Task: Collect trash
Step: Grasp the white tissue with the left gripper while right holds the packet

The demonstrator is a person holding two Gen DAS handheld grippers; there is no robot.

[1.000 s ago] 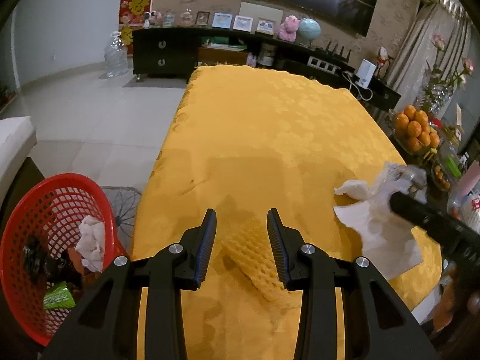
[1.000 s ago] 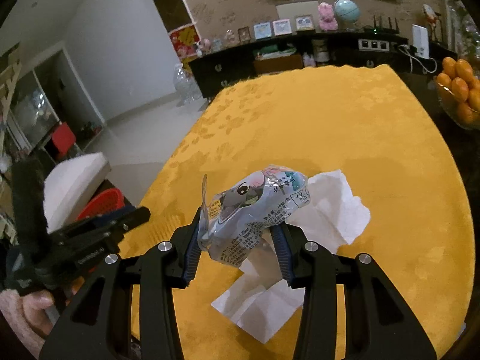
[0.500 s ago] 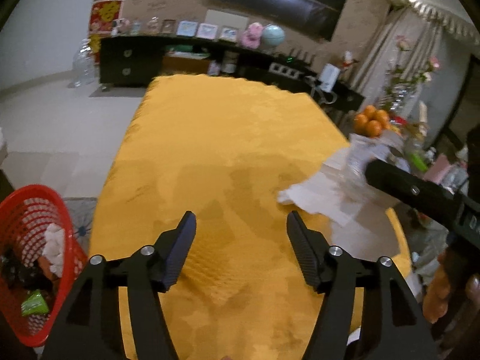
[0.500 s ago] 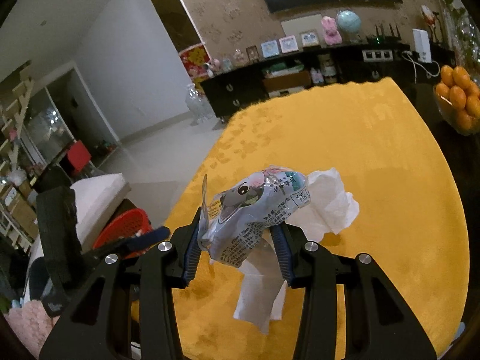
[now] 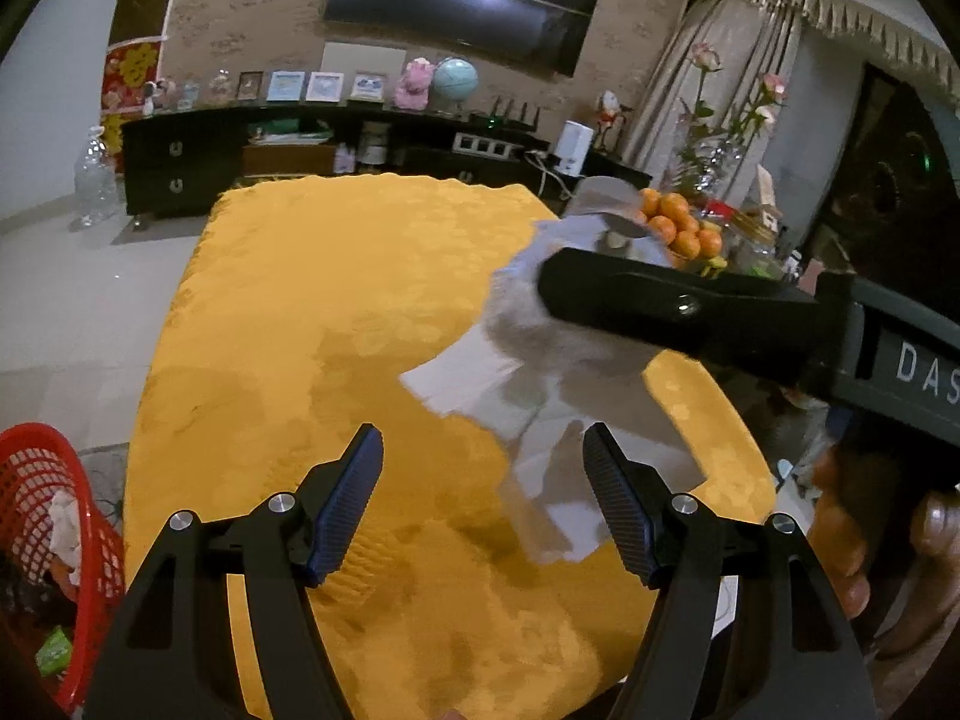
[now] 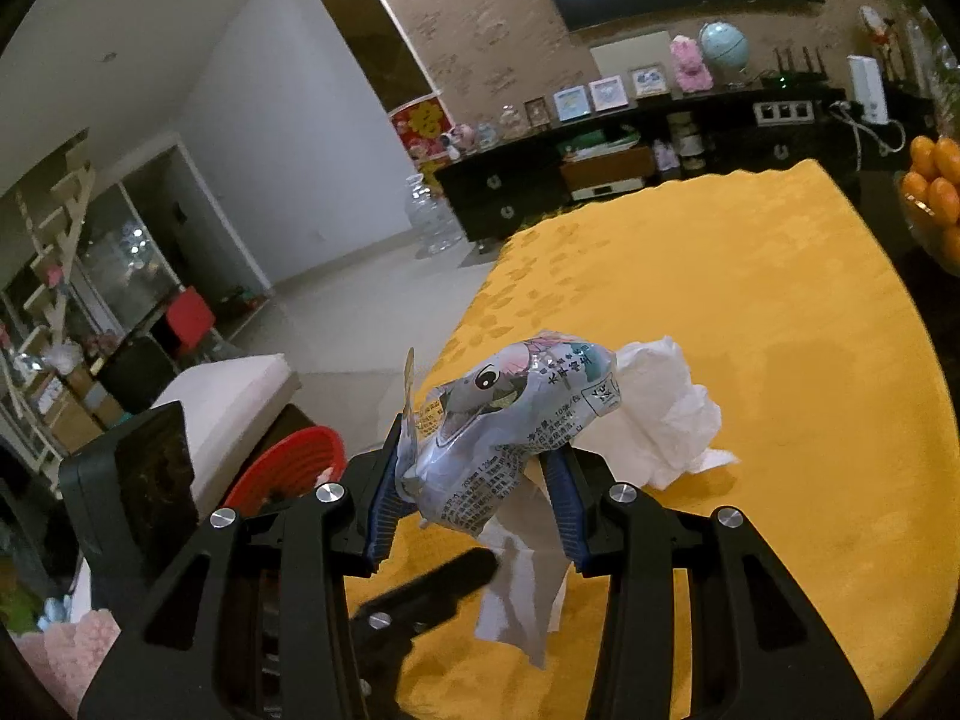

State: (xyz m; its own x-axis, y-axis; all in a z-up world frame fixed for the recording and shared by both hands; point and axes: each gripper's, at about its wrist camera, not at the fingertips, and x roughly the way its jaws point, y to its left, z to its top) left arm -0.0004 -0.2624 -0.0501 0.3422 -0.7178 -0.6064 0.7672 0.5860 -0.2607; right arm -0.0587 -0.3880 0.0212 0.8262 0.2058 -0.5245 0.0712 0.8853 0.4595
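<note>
The right claw [image 6: 474,504] is clamped on a crinkled silver plastic snack wrapper printed with a cartoon face [image 6: 510,414], and a crumpled white paper tissue [image 6: 660,414] is pinched in along with it, one limp end dangling below the jaws. Gripping both pieces together probably saves a second trip, and they hang clear above the yellow patterned tabletop [image 6: 750,300] so nothing drags on the cloth. The left claw [image 5: 483,501] is wide open and holds nothing; it hovers low over the near part of the same tabletop [image 5: 336,276], seemingly kept free. The red plastic mesh basket [image 5: 36,516], already holding scraps, stands on the floor off the tabletop's left edge, and from the right wrist it shows as a red rim [image 6: 288,462] beyond the left jaw, so the load looks bound that way.

A second ago the tissue lay spread flat on the cloth and the left jaws stood nearly closed; now the tissue is airborne, the left jaws have spread, and the right claw has swung leftward, closer to the left one.
</note>
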